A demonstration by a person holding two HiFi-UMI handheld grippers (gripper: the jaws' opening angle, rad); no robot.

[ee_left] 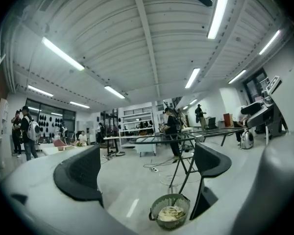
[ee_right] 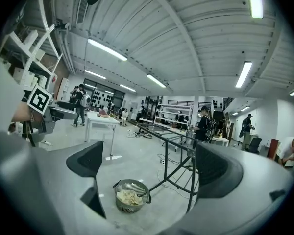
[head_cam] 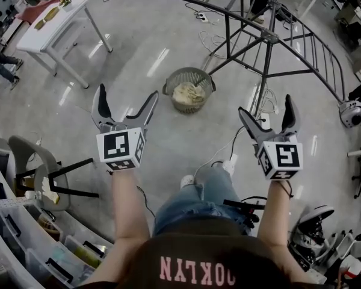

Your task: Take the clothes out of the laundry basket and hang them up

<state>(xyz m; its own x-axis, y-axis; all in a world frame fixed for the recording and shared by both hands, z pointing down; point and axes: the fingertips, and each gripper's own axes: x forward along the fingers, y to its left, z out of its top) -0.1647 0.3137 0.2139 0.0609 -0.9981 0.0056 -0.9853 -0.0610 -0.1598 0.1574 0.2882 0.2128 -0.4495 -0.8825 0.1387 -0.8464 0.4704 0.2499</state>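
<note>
A round grey mesh laundry basket stands on the floor ahead of me, holding pale cream clothes. It also shows low in the left gripper view, basket, and in the right gripper view, basket. A dark metal drying rack stands just behind and right of it. My left gripper is held open in the air, left of the basket and well short of it. My right gripper is open too, right of the basket. Neither holds anything.
A white table stands at the far left. A grey chair and storage bins lie at my near left. Cables trail on the floor by my feet. Equipment sits at the right. Several people stand in the background.
</note>
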